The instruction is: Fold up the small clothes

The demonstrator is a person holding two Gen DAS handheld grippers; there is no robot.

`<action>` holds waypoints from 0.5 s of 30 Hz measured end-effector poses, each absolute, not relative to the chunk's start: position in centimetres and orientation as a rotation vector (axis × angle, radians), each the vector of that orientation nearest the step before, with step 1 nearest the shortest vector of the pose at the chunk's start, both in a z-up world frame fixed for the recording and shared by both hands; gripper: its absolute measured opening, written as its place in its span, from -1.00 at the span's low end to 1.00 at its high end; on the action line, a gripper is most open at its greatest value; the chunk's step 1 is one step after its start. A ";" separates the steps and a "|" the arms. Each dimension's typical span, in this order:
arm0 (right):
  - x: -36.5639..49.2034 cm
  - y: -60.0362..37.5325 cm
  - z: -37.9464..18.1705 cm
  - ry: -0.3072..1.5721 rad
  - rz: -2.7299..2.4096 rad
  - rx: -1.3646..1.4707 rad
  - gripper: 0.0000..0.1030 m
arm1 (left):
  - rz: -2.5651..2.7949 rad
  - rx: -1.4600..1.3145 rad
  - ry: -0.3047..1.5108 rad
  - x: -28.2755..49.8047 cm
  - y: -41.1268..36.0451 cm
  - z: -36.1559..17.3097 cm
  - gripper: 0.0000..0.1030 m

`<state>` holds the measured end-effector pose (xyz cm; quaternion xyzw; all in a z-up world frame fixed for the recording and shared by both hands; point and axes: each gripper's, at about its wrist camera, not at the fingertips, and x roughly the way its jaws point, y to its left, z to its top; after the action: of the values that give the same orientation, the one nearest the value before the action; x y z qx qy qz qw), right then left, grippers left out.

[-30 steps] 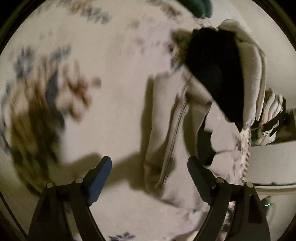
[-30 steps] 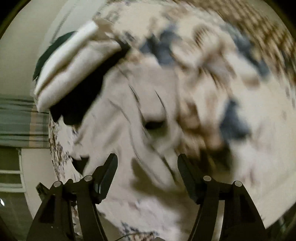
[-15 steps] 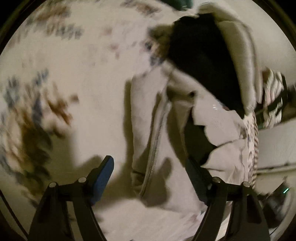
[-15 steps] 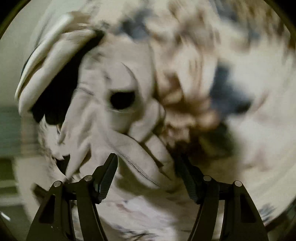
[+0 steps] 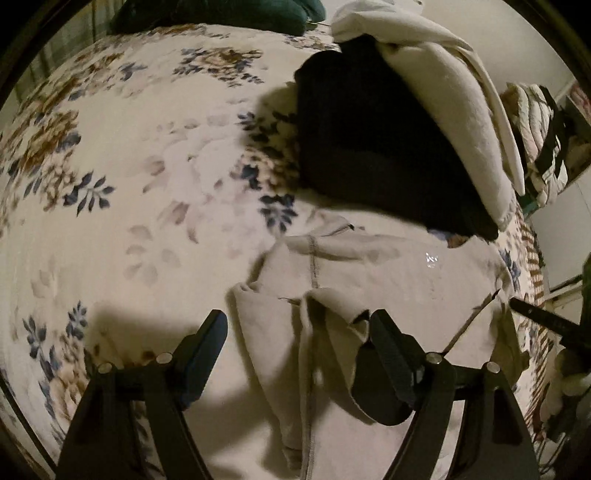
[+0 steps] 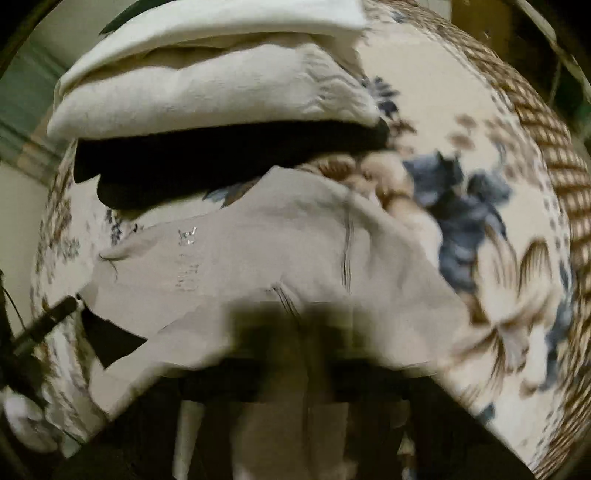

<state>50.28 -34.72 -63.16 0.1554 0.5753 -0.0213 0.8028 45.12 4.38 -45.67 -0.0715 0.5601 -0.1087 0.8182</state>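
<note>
A small pale grey garment [image 5: 369, 266] with stitched seams lies spread on a floral blanket [image 5: 147, 184]. My left gripper [image 5: 299, 321] hangs over the garment's near edge, open, with a raised fold of the cloth between its fingers and against the right finger [image 5: 384, 332]. In the right wrist view the same garment [image 6: 258, 258] fills the middle. My right gripper [image 6: 291, 328] is blurred, its dark fingers drawn together with a pinch of the grey cloth between them.
A stack of folded clothes, black [image 5: 369, 147] under cream [image 5: 443, 92], sits just beyond the garment, also in the right wrist view [image 6: 221, 92]. A dark green item [image 5: 221, 11] lies at the far side. The blanket's woven border [image 6: 535, 110] marks the bed's edge.
The right gripper's jaws have gone from wide apart to shut on the grey cloth. Both views have rolled, and the garment now lies flatter and crosswise. The left gripper stays open.
</note>
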 end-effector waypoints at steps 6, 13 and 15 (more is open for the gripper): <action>49.3 -41.0 -61.9 1.111 -0.286 0.553 -0.99 | -0.220 -0.238 1.223 45.4 5.4 -46.5 0.53; 50.0 -38.3 -63.5 1.236 -0.009 0.575 -0.10 | -0.188 -0.218 1.183 44.7 6.6 -45.1 0.53; 50.6 -36.7 -64.7 1.296 0.014 0.502 -0.09 | -0.164 -0.231 1.180 44.7 7.3 -45.1 0.53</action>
<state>50.62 -36.67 -64.68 0.2313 0.5972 0.0066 0.7680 44.66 7.30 -45.10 -0.1083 0.5545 -0.0770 0.8215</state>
